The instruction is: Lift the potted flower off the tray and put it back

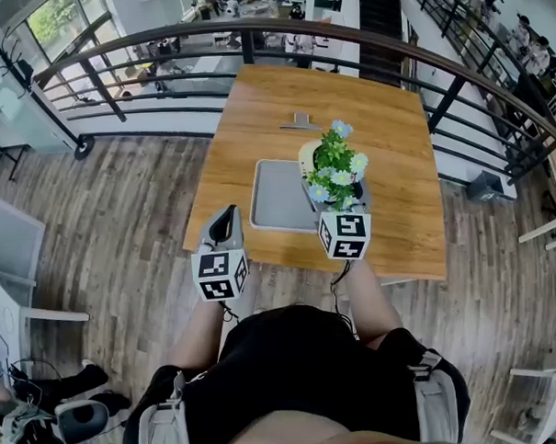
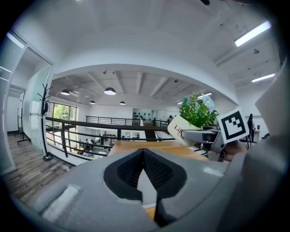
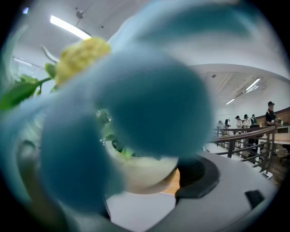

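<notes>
Step in hand: I judge this to be the carry. The potted flower, a round cream pot with green leaves and pale blue and white blooms, is off the flat grey rectangular tray and has to go back onto it.
Where it is: in the air over the tray's right edge, clear of the light-brown wooden tabletop. It is tilted, with the blooms leaning back toward my right tongs.
Right tongs: spread wide and pinching the pot's wall from both sides.
Left tongs: pressed together with nothing between them, idle just left of the tray's near-left corner.
Levelling: I would bring the pot upright before lowering it, so the base lands flat rather than on one edge.
Aim: move it in from the tray's right edge toward the tray's middle, since a base half on the rim would likely rock.
Watching: blooms fill the right gripper view, so I'd steer by the head view and by the side-on look from the left gripper view.
Release: let go only once the base rests on the tray, and back straight out — the leaves could snag.
</notes>
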### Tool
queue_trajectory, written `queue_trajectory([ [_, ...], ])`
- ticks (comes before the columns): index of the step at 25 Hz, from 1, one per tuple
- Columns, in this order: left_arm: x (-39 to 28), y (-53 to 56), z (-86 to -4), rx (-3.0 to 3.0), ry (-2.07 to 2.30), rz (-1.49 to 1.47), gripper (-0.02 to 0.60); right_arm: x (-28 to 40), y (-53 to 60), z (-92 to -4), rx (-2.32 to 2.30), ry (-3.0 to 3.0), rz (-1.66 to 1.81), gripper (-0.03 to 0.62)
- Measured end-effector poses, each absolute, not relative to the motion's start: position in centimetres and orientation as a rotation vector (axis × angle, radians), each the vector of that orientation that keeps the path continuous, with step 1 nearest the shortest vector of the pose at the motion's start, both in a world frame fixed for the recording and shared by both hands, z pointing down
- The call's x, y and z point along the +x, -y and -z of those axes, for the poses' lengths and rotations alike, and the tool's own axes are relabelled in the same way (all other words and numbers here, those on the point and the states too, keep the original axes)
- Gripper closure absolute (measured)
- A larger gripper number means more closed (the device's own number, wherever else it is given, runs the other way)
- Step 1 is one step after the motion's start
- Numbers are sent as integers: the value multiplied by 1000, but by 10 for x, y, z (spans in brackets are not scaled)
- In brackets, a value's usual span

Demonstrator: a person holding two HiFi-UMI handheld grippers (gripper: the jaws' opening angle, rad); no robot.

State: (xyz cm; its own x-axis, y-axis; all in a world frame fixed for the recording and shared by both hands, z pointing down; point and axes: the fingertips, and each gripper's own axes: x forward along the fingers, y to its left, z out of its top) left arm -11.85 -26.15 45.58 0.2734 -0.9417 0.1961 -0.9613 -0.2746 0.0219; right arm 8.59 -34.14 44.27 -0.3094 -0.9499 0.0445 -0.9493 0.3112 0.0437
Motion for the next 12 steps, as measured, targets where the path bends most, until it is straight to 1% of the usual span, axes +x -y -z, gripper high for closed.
queue_trajectory([
  [12, -154, 259, -455, 2300, 1931, -221, 566, 58, 386, -538, 1668, 2416, -149, 128],
])
